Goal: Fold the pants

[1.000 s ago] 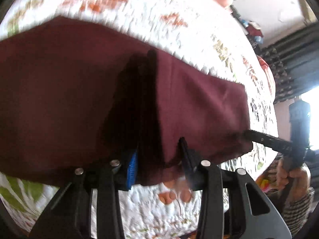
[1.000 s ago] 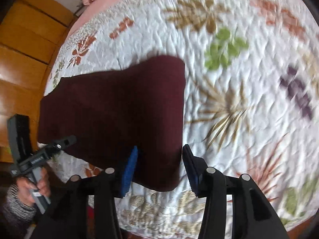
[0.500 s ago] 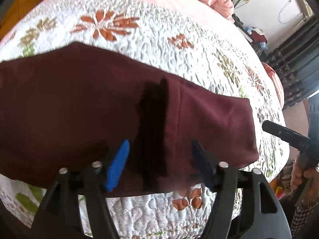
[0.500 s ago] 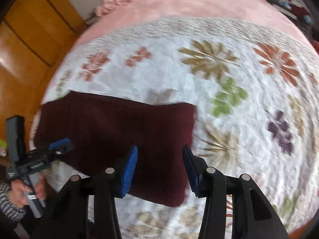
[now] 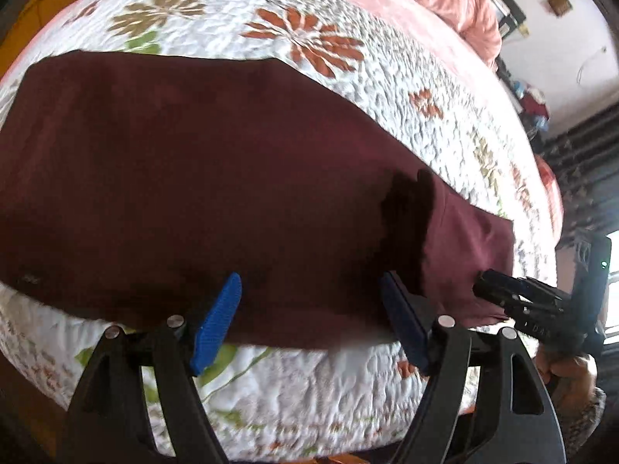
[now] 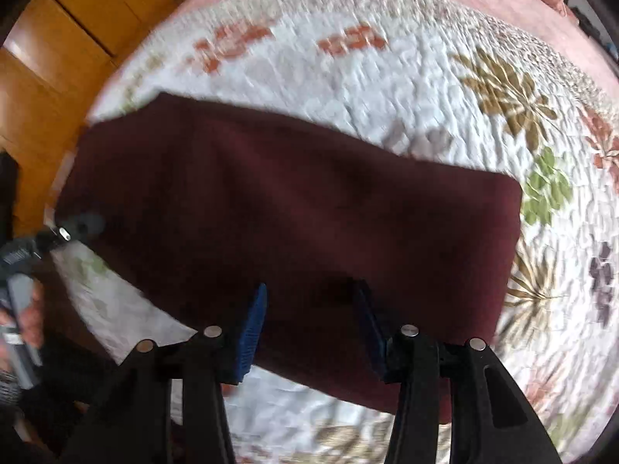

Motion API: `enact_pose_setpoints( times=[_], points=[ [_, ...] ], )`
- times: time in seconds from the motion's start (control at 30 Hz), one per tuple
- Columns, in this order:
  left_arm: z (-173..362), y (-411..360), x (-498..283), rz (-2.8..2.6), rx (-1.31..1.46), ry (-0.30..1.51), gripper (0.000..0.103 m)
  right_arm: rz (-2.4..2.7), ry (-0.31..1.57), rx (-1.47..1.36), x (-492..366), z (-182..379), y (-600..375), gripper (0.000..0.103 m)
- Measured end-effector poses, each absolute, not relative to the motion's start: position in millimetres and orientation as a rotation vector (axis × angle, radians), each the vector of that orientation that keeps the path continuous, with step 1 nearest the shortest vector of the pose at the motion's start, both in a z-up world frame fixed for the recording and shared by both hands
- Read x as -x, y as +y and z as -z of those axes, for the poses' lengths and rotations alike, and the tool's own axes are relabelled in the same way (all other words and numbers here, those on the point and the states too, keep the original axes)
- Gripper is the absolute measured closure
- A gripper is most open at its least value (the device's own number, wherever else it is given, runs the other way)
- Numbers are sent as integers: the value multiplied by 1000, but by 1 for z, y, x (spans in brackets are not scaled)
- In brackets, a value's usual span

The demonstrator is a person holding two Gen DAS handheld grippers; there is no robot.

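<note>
Lying flat across frame centre on the floral quilt (image 5: 348, 89): maroon pants (image 5: 201, 178).
Left gripper (image 5: 309, 317) and right gripper (image 6: 309, 321) both spread wide, holding nothing; printing on gripper bodies illegible.

The scene is viewed from two fisheye cameras, each looking forward and down between its own blue-padded black fingers (image 5: 216, 321) (image 6: 253, 332). The folded maroon fabric pants (image 5: 201, 178) (image 6: 294, 224) on the white floral quilted bedspread (image 5: 387, 77) (image 6: 387, 77) are seen close-up from near the bed's edge, and both are shared. Each camera's gripper is caught at the other view's edge.
</note>
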State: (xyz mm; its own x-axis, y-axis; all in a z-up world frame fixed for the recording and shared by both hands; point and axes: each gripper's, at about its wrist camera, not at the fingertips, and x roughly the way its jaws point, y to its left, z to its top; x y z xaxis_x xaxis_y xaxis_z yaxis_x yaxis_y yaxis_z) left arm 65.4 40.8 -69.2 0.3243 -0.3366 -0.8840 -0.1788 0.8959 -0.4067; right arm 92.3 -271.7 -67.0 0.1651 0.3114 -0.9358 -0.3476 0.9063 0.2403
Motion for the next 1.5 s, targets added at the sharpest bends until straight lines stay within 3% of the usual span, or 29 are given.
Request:
enact_pose_setpoints(
  times=[0.3, 0.47, 1.03, 1.1, 1.23, 1.43, 1.5],
  points=[
    [70, 149, -27, -81, 776, 1344, 25, -617, 1310, -32, -85, 63, -243, 55],
    [88, 190, -8, -199, 984, 1360, 31, -659, 1296, -28, -83, 63, -230, 55],
    [122, 267, -3, -373, 1245, 1104, 36, -629, 1336, -1, -82, 84, -233, 54],
    [121, 268, -3, -383, 1262, 1080, 41, -629, 1336, 1, -82, 85, -233, 54],
    [107, 259, -6, -347, 1155, 1058, 60, -629, 1337, -2, -83, 86, -234, 54],
    [125, 263, -8, -351, 1211, 1050, 57, -630, 1340, 8, -82, 88, -232, 50],
    [126, 261, -12, -342, 1207, 1037, 50, -633, 1338, 16, -81, 89, -231, 50]
  ],
)
